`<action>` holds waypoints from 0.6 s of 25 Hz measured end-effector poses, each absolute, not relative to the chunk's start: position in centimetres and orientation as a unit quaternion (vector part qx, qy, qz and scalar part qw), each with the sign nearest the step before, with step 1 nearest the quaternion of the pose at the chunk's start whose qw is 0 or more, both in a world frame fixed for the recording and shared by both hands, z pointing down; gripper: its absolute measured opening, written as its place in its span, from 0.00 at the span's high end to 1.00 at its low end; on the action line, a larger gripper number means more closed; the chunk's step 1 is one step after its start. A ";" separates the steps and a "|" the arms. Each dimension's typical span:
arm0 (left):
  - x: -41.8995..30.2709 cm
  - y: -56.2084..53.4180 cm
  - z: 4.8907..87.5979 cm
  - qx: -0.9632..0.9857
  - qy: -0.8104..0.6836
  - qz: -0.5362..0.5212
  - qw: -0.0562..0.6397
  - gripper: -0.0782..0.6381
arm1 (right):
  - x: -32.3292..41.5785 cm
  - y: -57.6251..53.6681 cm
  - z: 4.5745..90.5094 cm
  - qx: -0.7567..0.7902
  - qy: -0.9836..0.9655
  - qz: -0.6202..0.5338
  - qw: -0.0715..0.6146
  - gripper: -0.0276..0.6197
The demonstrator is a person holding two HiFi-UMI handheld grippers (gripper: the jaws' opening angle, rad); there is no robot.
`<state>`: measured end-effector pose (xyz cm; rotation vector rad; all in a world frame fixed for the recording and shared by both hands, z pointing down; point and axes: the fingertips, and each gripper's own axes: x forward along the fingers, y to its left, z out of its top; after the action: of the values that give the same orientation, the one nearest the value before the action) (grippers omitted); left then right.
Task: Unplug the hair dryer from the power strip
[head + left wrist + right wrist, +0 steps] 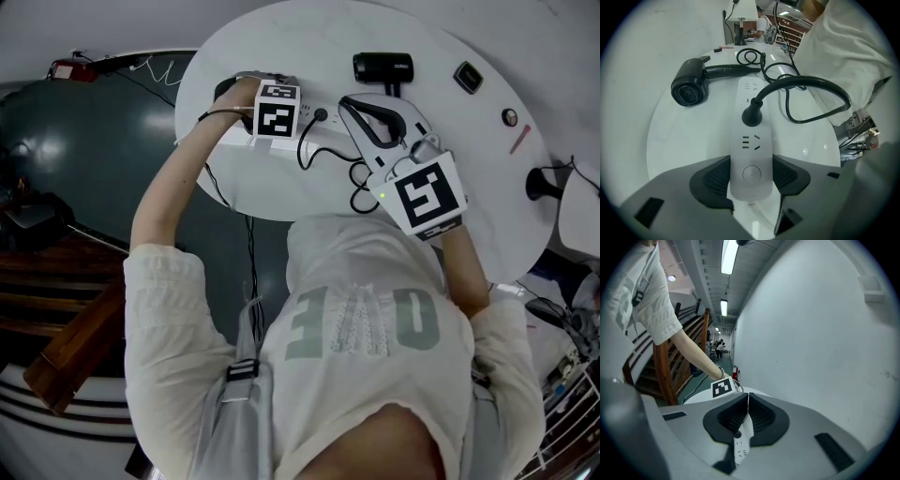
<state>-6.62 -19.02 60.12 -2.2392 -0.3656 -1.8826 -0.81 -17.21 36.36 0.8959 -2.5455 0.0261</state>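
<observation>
Power strip (751,140) clamped in vertical left gripper (751,178); right gripper (746,414) closed, slightly nose-down.

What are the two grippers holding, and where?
The left gripper clamps the power strip by its button end; the right gripper is shut, holding nothing.

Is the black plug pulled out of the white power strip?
No, the black plug sits pushed into a socket of the power strip.

One hair dryer (689,86), one power strip (751,140), one plug (752,115).
</observation>
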 end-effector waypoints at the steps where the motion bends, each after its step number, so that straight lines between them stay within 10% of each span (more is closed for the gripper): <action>1: -6.6 -19.1 60.1 -0.755 -0.124 -0.637 0.095 0.52 | -0.8 -17.2 36.6 0.322 -0.920 0.010 0.221 0.92; 8: -6.6 -19.0 60.1 -0.758 -0.128 -0.634 0.088 0.52 | -1.3 -17.9 38.1 0.306 -0.925 0.032 0.223 0.91; 11: -6.4 -19.1 60.2 -0.756 -0.125 -0.637 0.089 0.52 | -1.9 -18.2 40.3 0.268 -0.930 0.030 0.250 0.69; 15: -6.4 -19.0 60.3 -0.750 -0.128 -0.643 0.090 0.52 | -2.2 -17.8 45.4 0.213 -0.921 0.019 0.326 0.67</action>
<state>-6.37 -19.02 60.30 -2.2297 -0.3800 -1.9100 -2.22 -17.82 45.41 0.5571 -2.4136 0.0500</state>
